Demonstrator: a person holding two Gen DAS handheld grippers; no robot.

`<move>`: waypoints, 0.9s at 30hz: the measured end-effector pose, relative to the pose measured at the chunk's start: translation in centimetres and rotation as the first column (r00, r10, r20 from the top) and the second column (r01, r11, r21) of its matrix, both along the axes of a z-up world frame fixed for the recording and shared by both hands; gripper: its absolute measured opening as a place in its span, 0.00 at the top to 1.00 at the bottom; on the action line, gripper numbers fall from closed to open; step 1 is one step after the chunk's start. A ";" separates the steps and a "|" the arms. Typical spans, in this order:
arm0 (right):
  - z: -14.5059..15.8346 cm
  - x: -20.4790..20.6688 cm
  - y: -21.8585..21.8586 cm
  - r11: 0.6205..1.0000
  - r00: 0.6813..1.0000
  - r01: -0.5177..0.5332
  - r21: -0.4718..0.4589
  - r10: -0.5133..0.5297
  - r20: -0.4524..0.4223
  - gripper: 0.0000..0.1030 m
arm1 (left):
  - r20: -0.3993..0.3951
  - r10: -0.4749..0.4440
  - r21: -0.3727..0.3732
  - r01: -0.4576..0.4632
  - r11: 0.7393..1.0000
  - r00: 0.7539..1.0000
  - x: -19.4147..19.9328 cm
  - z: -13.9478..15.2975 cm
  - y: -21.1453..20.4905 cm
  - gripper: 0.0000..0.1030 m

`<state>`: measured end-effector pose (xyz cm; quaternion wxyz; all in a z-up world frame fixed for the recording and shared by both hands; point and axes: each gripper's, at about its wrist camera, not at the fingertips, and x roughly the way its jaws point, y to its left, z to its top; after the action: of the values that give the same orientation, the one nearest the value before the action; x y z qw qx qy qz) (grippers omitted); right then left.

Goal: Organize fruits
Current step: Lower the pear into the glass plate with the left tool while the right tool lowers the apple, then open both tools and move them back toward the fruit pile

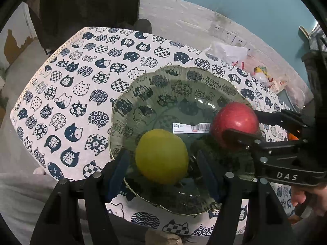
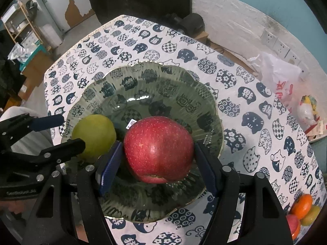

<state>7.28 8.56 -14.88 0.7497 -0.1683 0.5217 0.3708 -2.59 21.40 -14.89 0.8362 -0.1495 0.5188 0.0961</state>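
Left hand-held gripper [image 1: 163, 175]: lower centre of the left wrist view, jaws apart. Blue pads [image 1: 118, 173] flank the pear [image 1: 161, 156] with a visible gap on both sides; not clamped. In the right wrist view the same gripper [image 2: 61, 130] enters from the left edge, fingers on either side of the pear [image 2: 95, 135].

Right hand-held gripper [image 2: 158, 169]: lower centre of the right wrist view. Left pad [image 2: 110, 167] touches the apple [image 2: 158, 150]; right pad sits at the apple's right flank, contact there hard to confirm. Jaws look closed on the apple. In the left wrist view this gripper [image 1: 241, 122] comes in from the right edge, one finger across the front of the apple [image 1: 235, 125], the other behind it.

Both fruits are inside the glass plate [image 1: 147, 85]: pear low and left of centre, apple toward the right rim, the two apart. Whether the apple rests on the glass or is lifted: cannot tell. A white barcode label [image 1: 191, 127] shows on the plate between them.

Plate [image 2: 163, 75] sits on the table [image 1: 61, 94], covered by a cat-print cloth.

Lower right of the right wrist view: more fruit [image 2: 302, 210] at the table edge, orange, green and red. Upper right: a white plastic bag [image 2: 273, 69] beyond the table.
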 end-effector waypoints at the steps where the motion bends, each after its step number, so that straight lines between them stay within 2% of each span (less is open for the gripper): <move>1: -0.2 0.0 0.1 1.000 1.000 -0.001 -0.004 0.001 -0.004 0.30 | 0.000 -0.001 0.004 0.001 1.000 1.000 0.0 0.0 0.0 0.32; 6: -1.1 -0.2 0.5 1.000 1.000 -0.009 -0.023 0.008 -0.017 0.31 | -0.001 0.001 0.010 -0.001 1.000 1.000 -0.2 0.1 0.1 0.32; 8: -1.3 -0.2 0.5 1.000 1.000 -0.012 -0.024 0.012 -0.019 0.37 | 0.002 0.000 0.016 0.000 1.000 1.000 -0.3 0.2 0.0 0.32; 16: -0.9 -0.7 0.4 1.000 1.000 -0.009 -0.028 0.009 -0.029 0.37 | 0.014 -0.008 0.024 0.008 1.000 1.000 -0.5 0.8 -0.4 0.32; 21: 0.1 -0.8 -0.7 1.000 1.000 0.012 -0.011 -0.013 -0.027 0.37 | 0.037 -0.001 0.009 0.000 1.000 0.999 -0.4 1.9 -0.5 0.32; 27: 2.1 -0.8 -2.7 0.999 0.999 0.054 0.005 -0.054 -0.002 0.32 | 0.065 -0.033 0.023 0.032 0.999 0.997 0.1 3.3 -2.1 0.32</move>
<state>6.44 5.84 -12.75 0.7593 -0.1519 0.5257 0.3521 -2.48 19.26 -11.62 0.8557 -0.1348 0.4926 0.0832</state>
